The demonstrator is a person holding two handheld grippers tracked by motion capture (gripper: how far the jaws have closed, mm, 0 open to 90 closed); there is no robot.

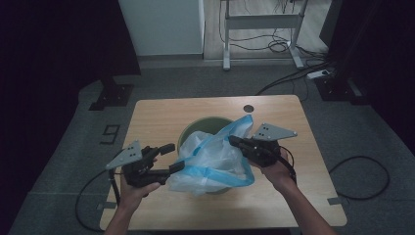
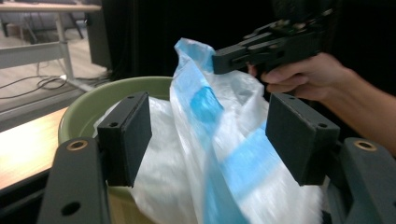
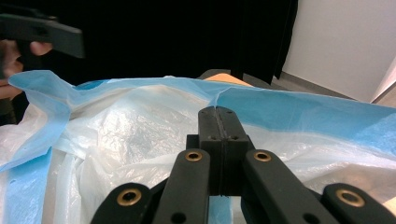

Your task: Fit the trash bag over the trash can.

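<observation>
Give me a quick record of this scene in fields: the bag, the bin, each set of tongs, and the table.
bag: white plastic bag with blue rim, sitting in the bin, partly pulled up
bin: green round bin, upright on the table
left tongs: left tongs open, bag between the pads, not pinched
right tongs: right tongs shut on the bag's blue rim, lifting it
table: wooden table

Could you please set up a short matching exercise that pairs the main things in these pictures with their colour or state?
Things:
1. bin
2. bag
3. left gripper
4. right gripper

States:
A. white with a blue band
B. jaws apart, gripping nothing
C. green, standing on the table
D. jaws shut on the bag's rim

Pairs: 1-C, 2-A, 3-B, 4-D
</observation>
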